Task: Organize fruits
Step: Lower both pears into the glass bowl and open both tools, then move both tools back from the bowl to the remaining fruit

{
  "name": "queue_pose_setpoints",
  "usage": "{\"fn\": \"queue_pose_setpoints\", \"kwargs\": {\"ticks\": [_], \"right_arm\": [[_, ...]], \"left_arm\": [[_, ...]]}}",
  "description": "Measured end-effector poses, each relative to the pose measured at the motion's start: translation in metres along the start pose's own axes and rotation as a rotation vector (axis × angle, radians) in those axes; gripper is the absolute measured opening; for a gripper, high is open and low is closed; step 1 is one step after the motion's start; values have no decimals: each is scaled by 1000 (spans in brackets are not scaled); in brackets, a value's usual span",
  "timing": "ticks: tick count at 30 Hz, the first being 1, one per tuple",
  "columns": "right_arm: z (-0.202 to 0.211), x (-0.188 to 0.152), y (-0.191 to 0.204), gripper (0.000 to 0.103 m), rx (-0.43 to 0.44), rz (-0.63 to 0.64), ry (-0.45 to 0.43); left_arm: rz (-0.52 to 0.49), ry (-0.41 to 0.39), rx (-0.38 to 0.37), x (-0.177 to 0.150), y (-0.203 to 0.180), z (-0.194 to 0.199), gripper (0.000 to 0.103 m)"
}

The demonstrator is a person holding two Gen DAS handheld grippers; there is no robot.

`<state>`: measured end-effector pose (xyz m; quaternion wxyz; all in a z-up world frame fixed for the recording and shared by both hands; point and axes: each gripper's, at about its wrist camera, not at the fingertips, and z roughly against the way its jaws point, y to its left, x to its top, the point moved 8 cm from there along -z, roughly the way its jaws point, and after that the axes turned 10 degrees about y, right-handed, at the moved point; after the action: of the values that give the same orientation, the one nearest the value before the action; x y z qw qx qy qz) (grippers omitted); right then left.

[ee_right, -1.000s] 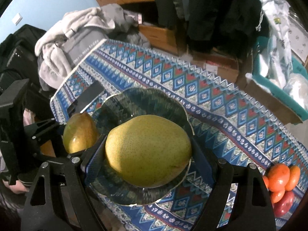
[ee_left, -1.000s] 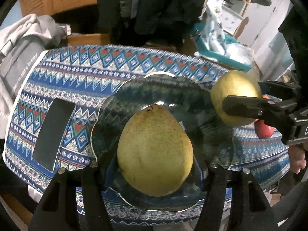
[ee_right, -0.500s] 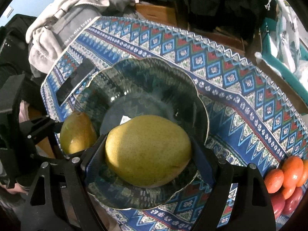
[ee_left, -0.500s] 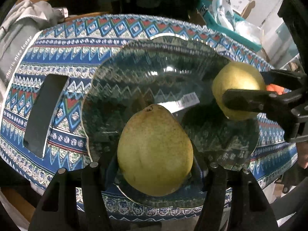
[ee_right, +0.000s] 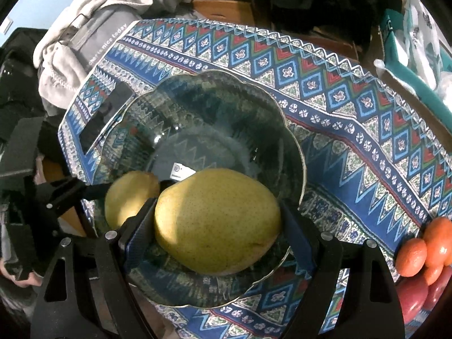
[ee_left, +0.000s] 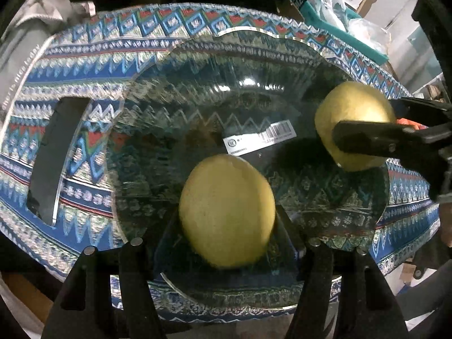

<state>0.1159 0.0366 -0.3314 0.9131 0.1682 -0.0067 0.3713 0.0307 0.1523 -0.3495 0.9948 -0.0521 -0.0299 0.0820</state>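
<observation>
A clear glass bowl (ee_left: 226, 32) with a scalloped rim (ee_right: 299, 152) sits on the patterned tablecloth (ee_right: 353, 118). My left gripper (ee_left: 227, 217) hangs just over the bowl's near side and its jaws are opening. The yellow-green pear (ee_left: 226, 212) between them looks blurred, with a thin gap at each pad. From the right wrist, that pear (ee_right: 127, 195) lies low in the bowl. My right gripper (ee_right: 217, 217) is shut on a second, larger pear (ee_right: 217, 220), held over the bowl's other side. From the left wrist, that gripper (ee_left: 364, 118) reaches in from the right with its pear (ee_left: 353, 107).
A black phone (ee_left: 53, 155) lies flat on the cloth left of the bowl. Oranges (ee_right: 423, 248) and a red apple (ee_right: 415, 296) are piled at the table's right end. Grey clothing (ee_right: 84, 36) is heaped beyond the far left corner. A barcode label (ee_left: 260, 138) shows through the bowl's bottom.
Both grippers came down over the bowl with their pears. The left pear now looks smaller and blurred between wider jaws. The right grip is unchanged.
</observation>
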Motion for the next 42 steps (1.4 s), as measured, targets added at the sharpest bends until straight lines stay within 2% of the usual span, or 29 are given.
{"fn": "queue_pose_setpoints", "kwargs": {"ticks": [2,5,6,10,18,27,32,42], "right_arm": [[-1,0,0,84,-9,-2,3],[2,2,-1,77,0,-20,-9],[5,2,-2,78,31,-29,-20],[14,3,-8,78,50,-58,-41],[39,0,-4,78,25,-35,-103],[76,-12,-9,78,-88,-10,-181],[94,-24,-24,78,-175,-14,-200],[133,-53,-63,78,-277,-70,-254]], "left_arm": [[-2,1,3,0,0,3,78],[4,-3,1,0,2,6,79],[3,-1,3,0,2,6,79],[6,-6,6,0,2,11,79],[-30,-74,3,1,-11,42,79],[-77,-123,4,5,-39,60,79],[-93,-141,-5,9,-55,67,79],[-157,-172,-2,16,-96,79,79]]}}
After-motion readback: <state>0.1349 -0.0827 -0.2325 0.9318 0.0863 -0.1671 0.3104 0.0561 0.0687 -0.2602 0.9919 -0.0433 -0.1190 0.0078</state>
